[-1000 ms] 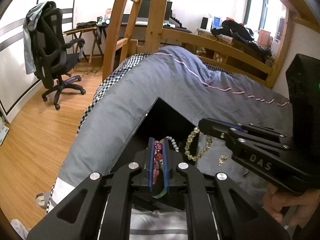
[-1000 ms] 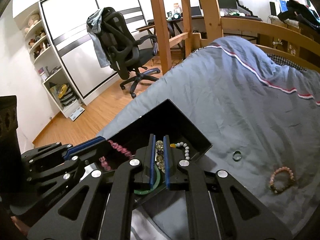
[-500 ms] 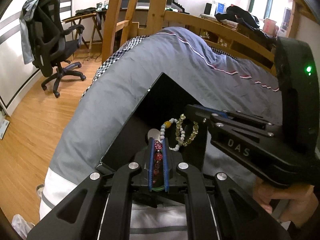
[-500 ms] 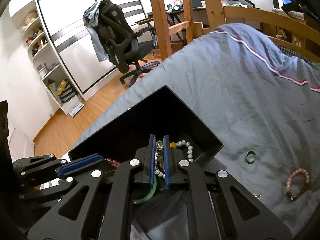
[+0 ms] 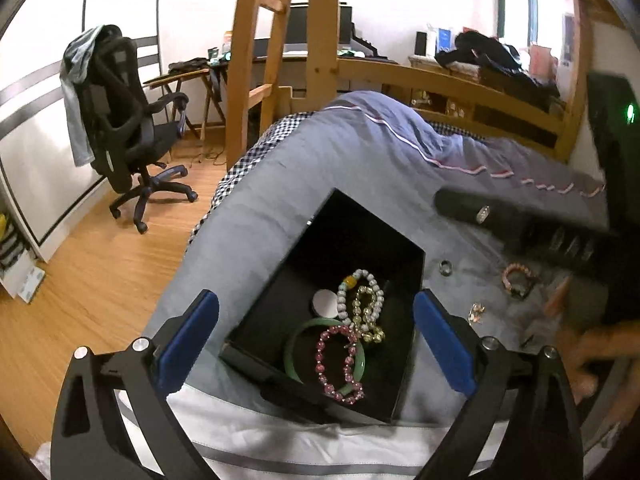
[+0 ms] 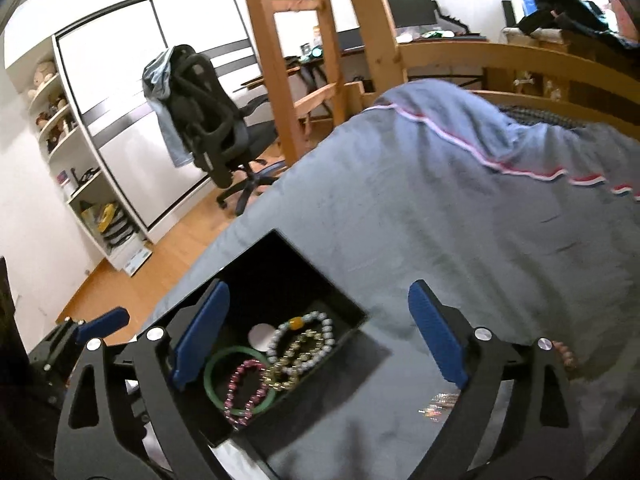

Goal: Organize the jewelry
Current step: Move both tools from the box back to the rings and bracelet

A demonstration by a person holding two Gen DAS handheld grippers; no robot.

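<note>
Both tools have opened — bracelets [image 5: 340, 360] lie in box [image 5: 360, 236].

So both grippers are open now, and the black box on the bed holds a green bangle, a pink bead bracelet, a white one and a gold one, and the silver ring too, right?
Nearly. The ring is not in the black box; the left wrist view shows it lying on the grey bedcover just beside the box. The rest holds: both grippers are open, and the four bracelets lie in the box.
</note>
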